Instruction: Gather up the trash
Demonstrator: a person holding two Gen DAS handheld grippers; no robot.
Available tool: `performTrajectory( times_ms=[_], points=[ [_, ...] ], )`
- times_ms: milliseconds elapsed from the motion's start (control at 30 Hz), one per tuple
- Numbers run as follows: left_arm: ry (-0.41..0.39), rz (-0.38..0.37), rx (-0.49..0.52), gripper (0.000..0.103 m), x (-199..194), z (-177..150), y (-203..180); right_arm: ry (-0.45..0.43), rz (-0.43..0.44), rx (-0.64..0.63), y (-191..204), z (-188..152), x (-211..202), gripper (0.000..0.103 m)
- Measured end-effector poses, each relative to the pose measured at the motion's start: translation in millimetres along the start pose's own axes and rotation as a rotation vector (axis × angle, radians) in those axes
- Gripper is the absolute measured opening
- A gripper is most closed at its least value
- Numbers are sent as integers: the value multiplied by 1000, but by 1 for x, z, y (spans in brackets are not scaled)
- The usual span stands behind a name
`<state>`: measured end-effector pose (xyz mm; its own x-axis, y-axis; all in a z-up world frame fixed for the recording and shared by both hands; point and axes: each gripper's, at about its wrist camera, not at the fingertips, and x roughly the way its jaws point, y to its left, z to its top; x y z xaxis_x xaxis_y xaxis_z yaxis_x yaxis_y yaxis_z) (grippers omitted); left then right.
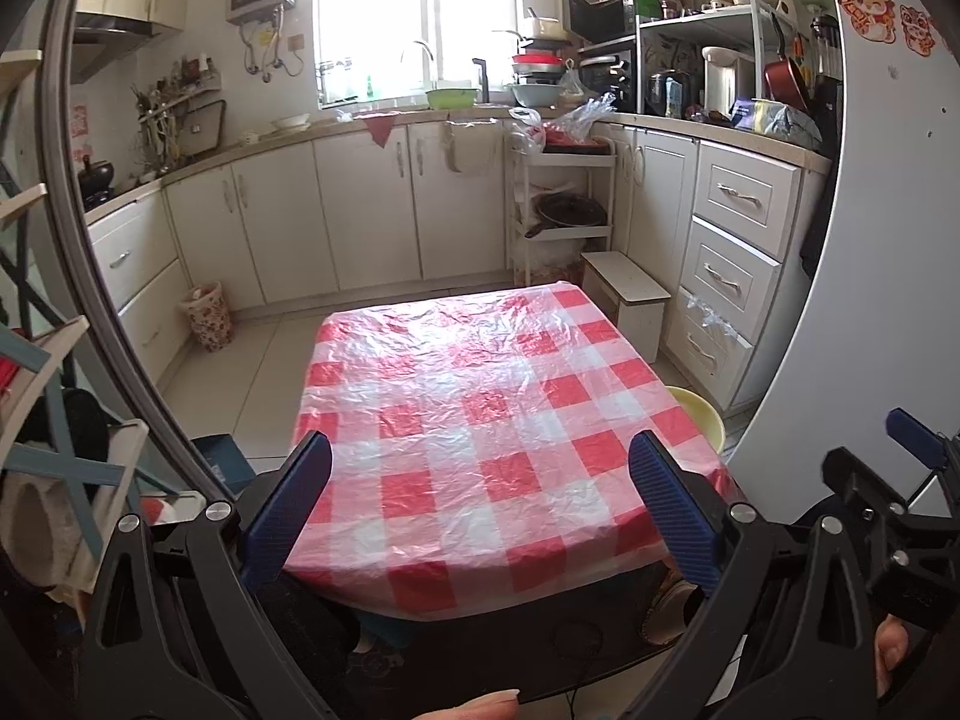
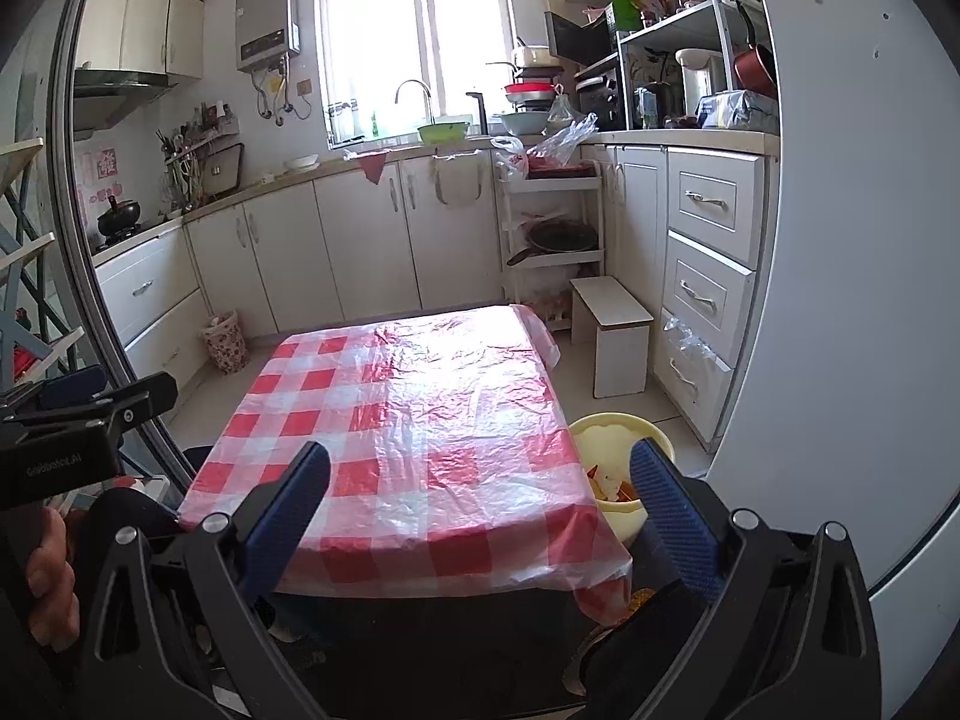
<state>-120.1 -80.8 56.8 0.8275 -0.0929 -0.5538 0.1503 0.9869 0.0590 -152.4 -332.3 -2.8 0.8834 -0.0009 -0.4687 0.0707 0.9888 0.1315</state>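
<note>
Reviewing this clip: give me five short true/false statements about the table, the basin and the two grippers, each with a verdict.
1. The left gripper is open. True.
2. The right gripper is shut on a wrapper. False: it is open and holds nothing.
3. The table has a red and white checked plastic cover. True.
4. The yellow basin stands on the table. False: it sits on the floor beside the table.
5. The basin holds scraps. True.
</note>
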Motion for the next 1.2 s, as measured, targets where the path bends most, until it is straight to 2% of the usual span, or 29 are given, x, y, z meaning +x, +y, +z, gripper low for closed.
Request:
performTrajectory(
  times_ms=[167, 300, 533, 667, 800, 1200],
  points=[
    [-20, 2, 25, 95, -19, 0, 1, -29, -13, -7, 10, -1, -21, 96],
    [-32, 5, 35, 95, -30, -2, 1, -12, -46, 4, 13, -2, -25, 96],
    [-35, 7, 10, 95, -40, -5, 9, -28, -87, -18, 29, -11, -32, 96],
    [-47, 27, 24, 95, -44, -6, 10, -23, -77, -28, 35, -15, -31, 96],
    [-46, 9, 20, 95, -47, -5, 12, -29, -70, -38, 40, -16, -33, 96],
    [-108, 98, 29, 95, -57, -6, 9, -47, -67, -46, 43, -13, -41, 96]
  ],
)
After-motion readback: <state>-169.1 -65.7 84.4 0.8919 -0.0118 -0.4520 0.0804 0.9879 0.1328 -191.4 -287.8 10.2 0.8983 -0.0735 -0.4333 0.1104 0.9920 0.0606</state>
